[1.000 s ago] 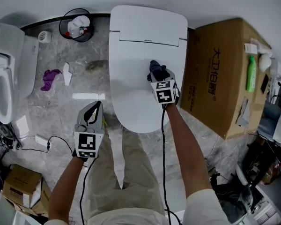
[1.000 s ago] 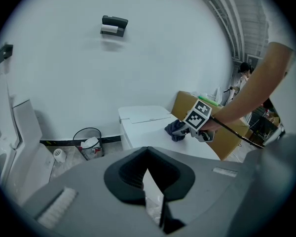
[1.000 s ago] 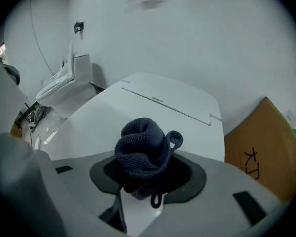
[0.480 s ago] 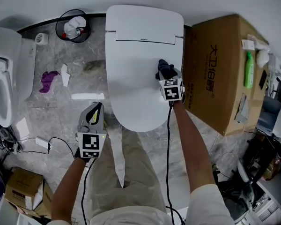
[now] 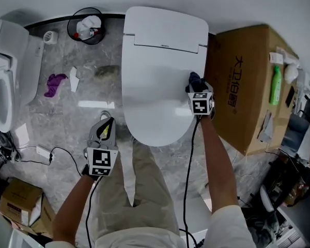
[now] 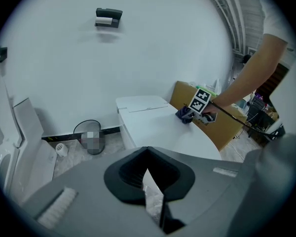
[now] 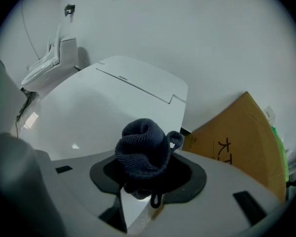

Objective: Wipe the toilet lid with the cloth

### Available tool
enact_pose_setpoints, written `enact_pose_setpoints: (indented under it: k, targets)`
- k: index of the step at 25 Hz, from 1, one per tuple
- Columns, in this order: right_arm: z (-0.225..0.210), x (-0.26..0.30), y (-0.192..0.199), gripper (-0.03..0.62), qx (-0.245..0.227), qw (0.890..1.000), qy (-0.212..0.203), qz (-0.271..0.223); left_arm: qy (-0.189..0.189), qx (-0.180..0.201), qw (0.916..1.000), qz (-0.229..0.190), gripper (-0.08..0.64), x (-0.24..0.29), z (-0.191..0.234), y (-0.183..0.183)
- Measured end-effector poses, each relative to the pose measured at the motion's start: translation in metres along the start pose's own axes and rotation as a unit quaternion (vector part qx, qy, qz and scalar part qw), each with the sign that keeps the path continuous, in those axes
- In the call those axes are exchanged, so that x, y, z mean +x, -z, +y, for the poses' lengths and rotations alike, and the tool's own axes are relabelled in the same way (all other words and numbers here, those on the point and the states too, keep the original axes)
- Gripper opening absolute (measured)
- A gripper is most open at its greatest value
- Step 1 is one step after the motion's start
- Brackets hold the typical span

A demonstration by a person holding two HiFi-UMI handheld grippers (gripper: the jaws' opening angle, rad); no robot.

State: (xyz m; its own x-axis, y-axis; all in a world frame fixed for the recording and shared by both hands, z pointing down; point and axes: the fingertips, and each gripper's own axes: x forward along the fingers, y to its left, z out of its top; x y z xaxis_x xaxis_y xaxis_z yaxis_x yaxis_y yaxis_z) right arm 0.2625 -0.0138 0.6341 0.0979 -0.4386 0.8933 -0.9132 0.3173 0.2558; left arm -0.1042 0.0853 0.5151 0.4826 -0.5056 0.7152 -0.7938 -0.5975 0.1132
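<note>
Closest to the camera, the left gripper (image 5: pixel 107 123) hangs out over the grey marble floor (image 5: pixel 67 123), just off the front-left edge of the toilet. Its jaws are pressed together with only floor showing past them. It's not touching the toilet at all.

A bit further up, the right gripper (image 5: pixel 196 88) has its jaws clamped on the dark blue cloth (image 7: pixel 142 147), which is bunched into a knitted wad sticking out past the tips. The cloth sits on the white toilet lid (image 5: pixel 155 76), right at its right-hand edge, about halfway along. The lid is down.

Just beside that edge there's a big cardboard box (image 5: pixel 243 87) with a green bottle (image 5: pixel 277 84) lying on top. On the far left is a second toilet (image 5: pixel 2 87), with a purple rag (image 5: pixel 54 84) on the floor near it. At the back, against the wall, there's a black waste bin (image 5: pixel 87 27).
</note>
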Motion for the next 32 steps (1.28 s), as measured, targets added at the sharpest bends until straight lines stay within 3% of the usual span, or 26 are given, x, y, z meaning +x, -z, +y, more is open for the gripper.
enact_pose_setpoints:
  k: [10, 23, 32]
  targets:
    - [-0.022, -0.003, 0.020, 0.186, 0.004, 0.999, 0.024, 0.026, 0.001, -0.006, 1.0000, -0.005, 0.000, -0.001, -0.005, -0.003]
    - [-0.033, -0.003, 0.032, 0.186, 0.011, 0.999, 0.031, 0.040, -0.050, -0.047, 0.9976, -0.012, 0.000, -0.005, 0.032, -0.008]
    - [-0.040, -0.019, 0.047, 0.181, 0.013, 0.997, 0.050, 0.054, -0.064, -0.062, 0.9960, -0.007, 0.000, -0.012, 0.038, -0.003]
